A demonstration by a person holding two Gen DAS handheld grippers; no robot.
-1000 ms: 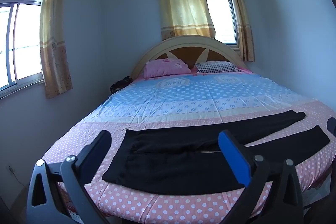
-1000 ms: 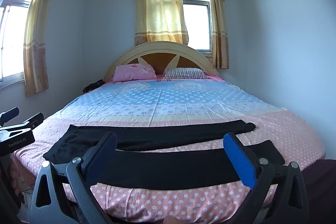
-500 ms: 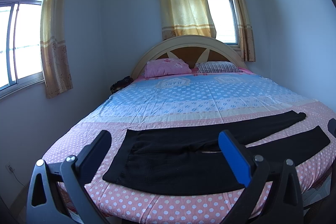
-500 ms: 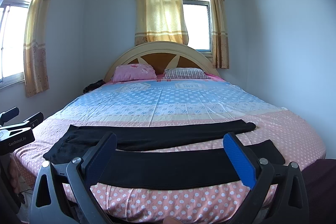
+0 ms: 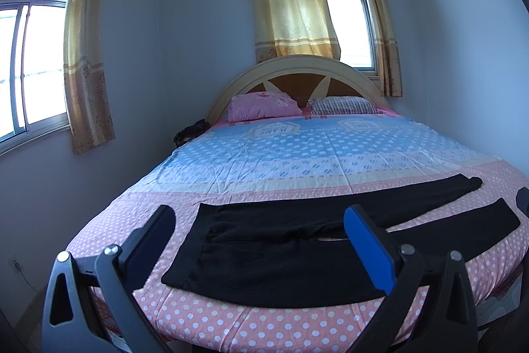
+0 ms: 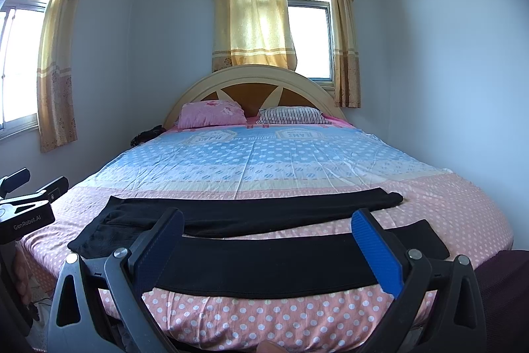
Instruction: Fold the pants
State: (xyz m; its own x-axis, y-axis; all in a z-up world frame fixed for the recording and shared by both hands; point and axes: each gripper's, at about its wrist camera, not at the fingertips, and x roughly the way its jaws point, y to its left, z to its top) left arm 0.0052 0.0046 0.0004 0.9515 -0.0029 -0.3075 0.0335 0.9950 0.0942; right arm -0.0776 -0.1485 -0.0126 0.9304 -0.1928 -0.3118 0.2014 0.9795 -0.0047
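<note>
Not started: black pants (image 5: 297,253) lie flat across the bed (image 5: 297,161), legs apart, no fold yet. Left gripper (image 5: 261,240) and right gripper (image 6: 267,240) both spread wide, holding nothing.

Daylight enters through the window (image 5: 347,28) far ahead of the left gripper (image 5: 258,240) and a second window (image 5: 29,68) up and to its left; both panes are overexposed to white. The yellow curtain (image 6: 254,19) ahead of the right gripper (image 6: 267,240) glows backlit. The walls carry a cool blue cast. Shadows are soft. The black pants (image 5: 297,257) between the fingers show little surface detail. Fisheye distortion bends straight edges, and the frame corners vignette to black. Focus is sharp throughout.
</note>
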